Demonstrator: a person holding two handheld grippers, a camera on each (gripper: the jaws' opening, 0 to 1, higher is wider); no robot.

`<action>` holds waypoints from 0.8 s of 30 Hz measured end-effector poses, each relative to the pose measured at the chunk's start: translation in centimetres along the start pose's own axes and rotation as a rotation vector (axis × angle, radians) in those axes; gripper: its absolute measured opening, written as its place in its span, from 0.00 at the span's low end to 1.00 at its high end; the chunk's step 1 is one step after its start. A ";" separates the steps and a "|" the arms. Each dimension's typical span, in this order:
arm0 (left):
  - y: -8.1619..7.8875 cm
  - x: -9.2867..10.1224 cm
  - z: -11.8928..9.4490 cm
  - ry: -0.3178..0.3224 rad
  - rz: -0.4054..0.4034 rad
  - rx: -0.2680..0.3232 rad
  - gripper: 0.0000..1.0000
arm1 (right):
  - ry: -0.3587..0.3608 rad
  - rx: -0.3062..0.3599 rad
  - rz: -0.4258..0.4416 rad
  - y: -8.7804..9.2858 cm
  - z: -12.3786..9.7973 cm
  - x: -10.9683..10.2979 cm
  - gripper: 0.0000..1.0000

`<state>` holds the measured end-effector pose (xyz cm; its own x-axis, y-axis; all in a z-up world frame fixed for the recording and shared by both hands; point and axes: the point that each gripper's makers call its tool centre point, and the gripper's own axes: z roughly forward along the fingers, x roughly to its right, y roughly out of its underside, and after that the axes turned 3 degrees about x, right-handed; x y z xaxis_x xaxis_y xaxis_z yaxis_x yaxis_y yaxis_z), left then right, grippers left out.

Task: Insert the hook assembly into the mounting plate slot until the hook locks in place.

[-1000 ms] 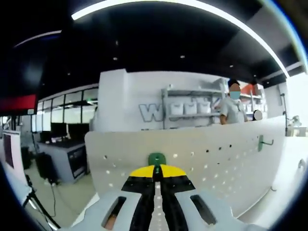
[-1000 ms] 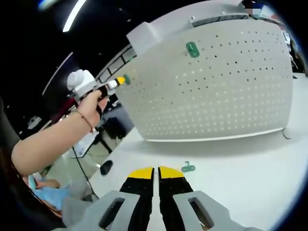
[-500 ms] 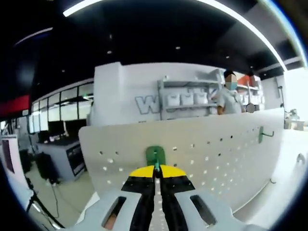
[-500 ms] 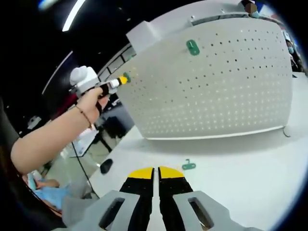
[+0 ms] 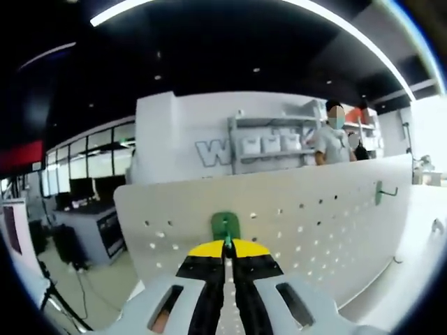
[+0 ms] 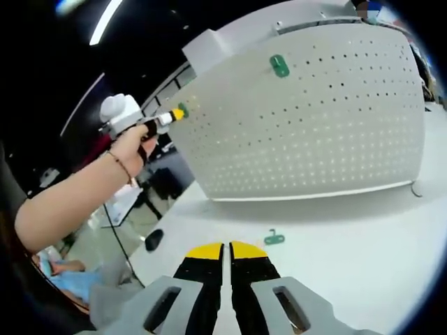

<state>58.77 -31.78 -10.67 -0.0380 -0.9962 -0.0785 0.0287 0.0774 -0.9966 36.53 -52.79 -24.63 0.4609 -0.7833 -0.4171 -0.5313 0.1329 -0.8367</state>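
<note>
I see a green hook pinched upright against the white pegboard; another hook hangs mounted, a third apparently flat on the table.

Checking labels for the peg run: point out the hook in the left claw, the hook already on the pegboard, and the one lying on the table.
held green hook [image 5: 225,225], left gripper view, its flat plate
mounted green hook [image 6: 279,65], right gripper view, its middle
loose green hook [image 6: 274,239], right gripper view, its body
</note>
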 end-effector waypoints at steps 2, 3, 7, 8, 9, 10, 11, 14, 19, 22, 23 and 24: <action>-0.1 0.0 -0.2 -0.003 0.008 0.003 0.03 | -0.001 -0.002 -0.003 0.1 0.1 0.0 0.01; -0.1 0.0 -0.3 -0.005 0.006 0.005 0.03 | -0.001 -0.004 -0.004 0.1 0.1 0.0 0.01; -1.2 -0.2 -0.5 -0.017 0.010 0.041 0.02 | 0.000 -0.004 -0.001 0.1 0.1 0.0 0.01; -1.1 -0.4 -0.4 -0.020 0.014 0.027 0.01 | -0.001 -0.004 0.001 0.1 0.1 0.0 0.01; -0.7 -0.7 -0.3 -0.018 -0.009 0.011 0.01 | -0.002 -0.003 0.000 0.1 0.1 0.0 0.01; -0.4 -0.6 -0.2 -0.009 -0.041 0.004 0.01 | -0.003 -0.004 -0.002 0.2 0.1 -0.1 0.01; -0.2 -0.8 -0.3 -0.010 -0.059 -0.004 0.01 | -0.005 -0.005 -0.002 0.2 0.1 -0.1 0.01; -0.4 -0.9 -0.3 -0.009 -0.045 0.006 0.01 | -0.008 -0.004 -0.002 0.2 0.1 -0.3 0.01; -0.8 -0.3 0.2 0.005 -0.047 0.020 0.01 | -0.010 -0.005 -0.003 0.2 0.2 -0.3 0.01; -0.5 -0.3 0.0 0.008 -0.085 0.018 0.01 | -0.012 -0.004 -0.005 0.1 0.2 -0.3 0.01; -0.4 -0.2 0.0 0.011 -0.093 0.019 0.01 | -0.011 -0.002 -0.005 0.0 0.2 -0.3 0.01; -0.3 -0.3 0.0 0.010 -0.103 0.017 0.01 | -0.010 -0.002 -0.005 0.0 0.2 -0.3 0.01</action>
<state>58.81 -31.55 -10.32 -0.0512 -0.9984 0.0240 0.0412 -0.0261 -0.9988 36.50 -52.48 -24.61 0.4708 -0.7776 -0.4167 -0.5306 0.1277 -0.8380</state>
